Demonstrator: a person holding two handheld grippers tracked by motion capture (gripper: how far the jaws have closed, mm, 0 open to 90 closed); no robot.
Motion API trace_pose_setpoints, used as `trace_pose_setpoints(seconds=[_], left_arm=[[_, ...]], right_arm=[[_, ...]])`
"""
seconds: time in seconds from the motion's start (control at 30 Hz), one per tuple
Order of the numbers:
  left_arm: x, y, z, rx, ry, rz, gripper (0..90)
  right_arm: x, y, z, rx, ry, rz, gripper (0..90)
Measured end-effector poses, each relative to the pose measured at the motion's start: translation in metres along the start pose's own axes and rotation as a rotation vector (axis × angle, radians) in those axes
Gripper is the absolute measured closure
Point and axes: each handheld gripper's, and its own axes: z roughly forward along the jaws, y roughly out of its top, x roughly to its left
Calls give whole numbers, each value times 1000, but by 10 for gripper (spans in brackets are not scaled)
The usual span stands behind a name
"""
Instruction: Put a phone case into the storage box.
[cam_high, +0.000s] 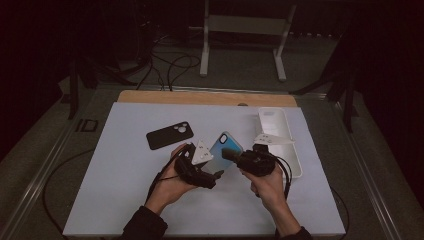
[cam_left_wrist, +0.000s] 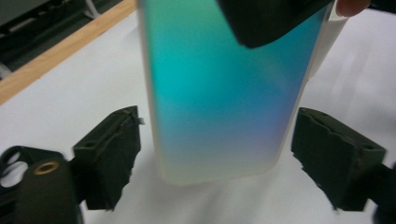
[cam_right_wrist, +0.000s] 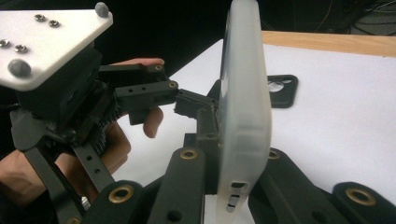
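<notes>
Up close, my right gripper (cam_right_wrist: 219, 154) clamps the frosted, round-edged phone case (cam_right_wrist: 243, 93) edge-on; my left gripper (cam_left_wrist: 219, 158) shows its blue-green gradient face between wide-spread jaws, untouched. From above, farther off: matte black case (cam_high: 170, 135), white case (cam_high: 274, 122).

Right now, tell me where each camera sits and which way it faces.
High view: above the table, looking forward and down; both forearms enter from below.
Left gripper view: rides the left tongs, facing the blue-green phone case; open jaws flank it.
Right gripper view: rides the right tongs, clamped on that case's edge.
All share the case.
</notes>
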Motion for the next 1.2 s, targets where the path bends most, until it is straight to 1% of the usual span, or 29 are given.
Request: trace_pose_setpoints(seconds=[0.07,0.13,0.17,0.2,0.3,0.33,0.4,0.43,0.47,0.5,0.53,0.57,0.6,0.67,0.73,0.8,0.87,0.9,0.93,1.0,1.1,1.2], left_arm=[[2,-1,-1,2,-25,-12,93],[3,-1,-1,2,-31,-13,67],[5,-3,-2,0,-60,-23,67],[5,-3,-2,0,-71,-28,54],[7,-5,-2,8,-103,-45,41],[7,-5,-1,13,-109,-53,36],[7,-5,-1,13,-137,-56,30],[7,-5,-1,13,-137,-56,33],[7,-6,-1,9,-147,-57,33],[7,-6,-1,5,-155,-58,56],[7,-6,-1,5,-155,-58,64],[8,-6,-2,-7,-179,-64,64],[8,-6,-2,-11,-190,-69,108],[10,-7,-3,-20,-217,-77,138],[10,-8,-4,-29,-243,-77,159],[10,-8,-5,-35,-260,-75,193],[10,-8,-6,-44,-280,-72,238],[11,-8,-7,-47,-296,-72,272],[11,-8,-7,-47,-304,-72,301],[12,-9,-7,-47,-316,-69,336],[13,-11,-9,-59,-330,-60,436],[13,-13,-11,-79,-348,-48,519]], right_arm=[[-1,0,-3,-1,2,-3,865],[-1,0,-4,0,6,-6,864],[-2,0,-5,-2,17,-5,864],[-3,0,-7,-3,43,-1,864],[-3,0,-9,-6,79,-6,863],[-3,0,-10,-5,86,-16,863],[-1,1,-11,-3,101,-39,863],[-1,1,-11,-3,101,-39,863],[0,1,-12,-4,110,-45,863],[1,2,-12,-4,124,-57,863],[1,2,-12,-4,124,-57,863],[2,2,-12,-3,135,-65,863],[4,4,-11,2,166,-85,863],[7,4,-11,6,182,-106,862],[9,5,-10,8,193,-111,862],[9,5,-10,6,208,-111,862],[9,5,-10,7,211,-117,863],[9,5,-9,8,216,-118,862],[9,5,-9,6,217,-123,863],[9,5,-9,9,222,-129,863],[8,6,-12,11,209,-142,854],[6,6,-15,17,212,-147,827]])
